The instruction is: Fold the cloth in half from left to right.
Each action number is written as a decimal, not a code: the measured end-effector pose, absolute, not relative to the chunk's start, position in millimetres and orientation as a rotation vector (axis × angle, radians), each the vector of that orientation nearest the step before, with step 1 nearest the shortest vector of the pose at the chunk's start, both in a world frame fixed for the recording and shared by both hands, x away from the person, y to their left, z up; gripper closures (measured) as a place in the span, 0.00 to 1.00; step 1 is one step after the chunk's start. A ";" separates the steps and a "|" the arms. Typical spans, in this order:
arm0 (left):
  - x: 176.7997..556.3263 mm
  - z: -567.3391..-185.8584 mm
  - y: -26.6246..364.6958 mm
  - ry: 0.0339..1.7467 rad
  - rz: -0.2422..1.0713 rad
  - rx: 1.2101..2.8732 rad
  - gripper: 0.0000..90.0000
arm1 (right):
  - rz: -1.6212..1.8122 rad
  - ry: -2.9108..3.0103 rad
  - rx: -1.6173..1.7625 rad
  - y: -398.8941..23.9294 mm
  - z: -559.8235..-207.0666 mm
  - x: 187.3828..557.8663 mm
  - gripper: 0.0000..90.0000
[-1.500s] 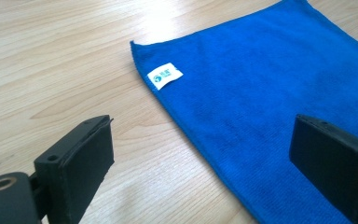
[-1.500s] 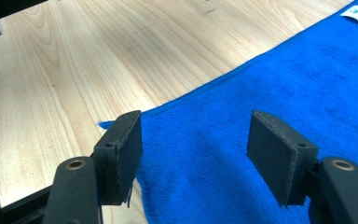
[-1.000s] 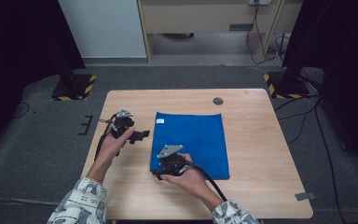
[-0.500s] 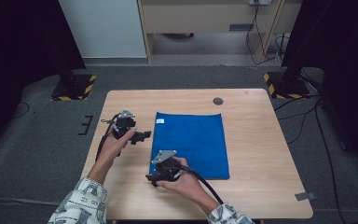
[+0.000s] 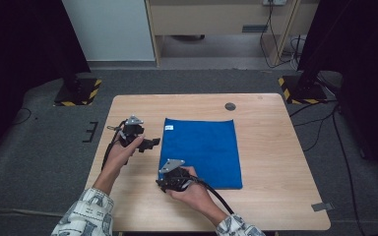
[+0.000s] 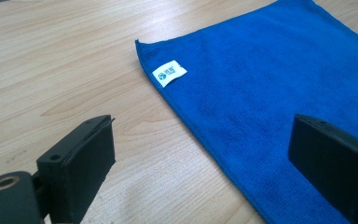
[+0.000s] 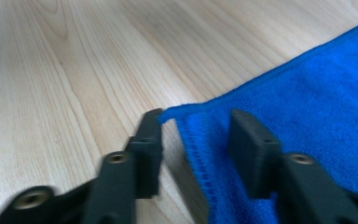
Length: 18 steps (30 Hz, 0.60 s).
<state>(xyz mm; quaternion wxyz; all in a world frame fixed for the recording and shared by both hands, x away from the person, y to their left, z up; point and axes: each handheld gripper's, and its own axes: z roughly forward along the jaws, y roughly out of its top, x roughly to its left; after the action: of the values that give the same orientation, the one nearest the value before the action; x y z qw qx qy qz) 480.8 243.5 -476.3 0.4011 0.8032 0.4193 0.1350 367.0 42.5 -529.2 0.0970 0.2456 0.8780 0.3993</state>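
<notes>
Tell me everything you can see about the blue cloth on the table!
The blue cloth is a fuzzy rectangle that looks like microfibre, with a stitched hem. It lies flat and spread out on the wooden table. A small white tag sits near its far left corner. The right gripper has just been closing its jaws around the near left corner, which lifts a little between them. The left gripper waits open by the cloth's left edge.

The left gripper (image 5: pixel 150 143) hovers, fingers spread wide; the right gripper (image 7: pixel 196 140) has been narrowing its fingers.
</notes>
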 end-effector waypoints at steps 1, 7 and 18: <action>481.1 -476.8 242.9 1.064 0.341 2.029 0.08 | 1.189 2.595 0.727 42.3 -528.7 367.3 0.71; 483.9 -479.4 242.3 1.077 0.333 2.028 0.10 | 1.241 2.593 0.735 40.8 -525.7 367.3 0.94; 496.1 -485.0 236.4 1.070 0.368 2.036 0.20 | 1.279 2.627 0.720 43.1 -521.3 355.8 0.99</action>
<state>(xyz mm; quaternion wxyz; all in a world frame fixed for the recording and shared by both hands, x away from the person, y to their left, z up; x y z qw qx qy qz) 496.1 236.4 -485.0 0.3953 0.8029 0.4219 0.1451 355.8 43.1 -521.3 0.0659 0.2387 0.8711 0.4242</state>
